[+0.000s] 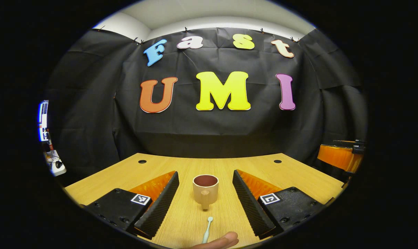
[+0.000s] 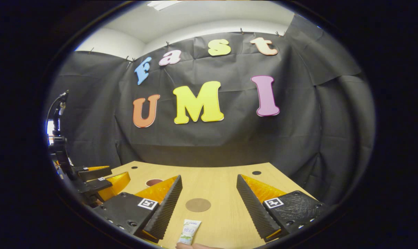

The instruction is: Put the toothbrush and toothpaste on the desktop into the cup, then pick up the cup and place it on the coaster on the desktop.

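left gripper view: low, facing wall | right: same | shared: desk (image 1: 226,166)

On the desktop (image 1: 299,180): one cup (image 1: 205,188), one toothbrush (image 1: 207,229) just before the cup, one toothpaste (image 2: 189,231), one round coaster (image 2: 198,204) beyond the toothpaste, and two grippers, each with two fingers

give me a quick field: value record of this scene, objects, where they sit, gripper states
surface: wooden desktop
cup: cup upright, empty as far as visible, between the left gripper fingers but untouched
toothbrush: toothbrush lying flat on the desktop, nearer the camera than the cup
toothpaste: toothpaste tube lying flat, near the right gripper
coaster: round coaster bare, beyond the tube
left gripper: open, holding nothing
right gripper: open, holding nothing
person: fingertip at the bottom edge, next to the toothbrush
task status: nothing in the cup yet
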Motion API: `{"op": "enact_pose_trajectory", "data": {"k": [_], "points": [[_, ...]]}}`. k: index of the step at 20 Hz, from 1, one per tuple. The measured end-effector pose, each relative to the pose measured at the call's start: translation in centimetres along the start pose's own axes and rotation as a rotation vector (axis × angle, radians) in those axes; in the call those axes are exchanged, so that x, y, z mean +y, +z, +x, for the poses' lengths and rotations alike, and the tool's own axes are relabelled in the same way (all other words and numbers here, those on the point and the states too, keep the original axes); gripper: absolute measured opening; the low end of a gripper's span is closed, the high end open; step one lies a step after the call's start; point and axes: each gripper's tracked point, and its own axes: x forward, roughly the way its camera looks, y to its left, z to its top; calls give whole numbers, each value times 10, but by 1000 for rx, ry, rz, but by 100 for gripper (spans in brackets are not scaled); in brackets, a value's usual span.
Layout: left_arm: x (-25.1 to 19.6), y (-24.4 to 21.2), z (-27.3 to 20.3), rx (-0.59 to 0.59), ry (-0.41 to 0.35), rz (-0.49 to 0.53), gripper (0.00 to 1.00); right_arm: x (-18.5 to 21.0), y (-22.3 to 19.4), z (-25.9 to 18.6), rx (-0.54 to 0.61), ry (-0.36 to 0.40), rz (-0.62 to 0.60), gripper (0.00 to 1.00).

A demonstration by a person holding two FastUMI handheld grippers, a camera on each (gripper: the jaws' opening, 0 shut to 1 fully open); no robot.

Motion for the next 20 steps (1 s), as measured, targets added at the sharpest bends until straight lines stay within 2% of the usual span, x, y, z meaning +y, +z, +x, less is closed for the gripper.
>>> {"op": "enact_pose_trajectory", "data": {"k": [12,14,17,19,20], "points": [[-4,3,-1,-19,-3,-6,98,-4,0,-7,-12,22,14,95],[9,7,-1,-36,69,-18,99,-1,-1,-8,1,33,35,95],[-2,6,-1,-28,25,-12,99,0,-12,-9,42,24,9,95],[2,10,-2,-38,32,-2,98,2,-12,-9,41,18,-10,95],[4,9,-2,-38,32,4,98,5,-14,-9,47,23,-8,92]]}}
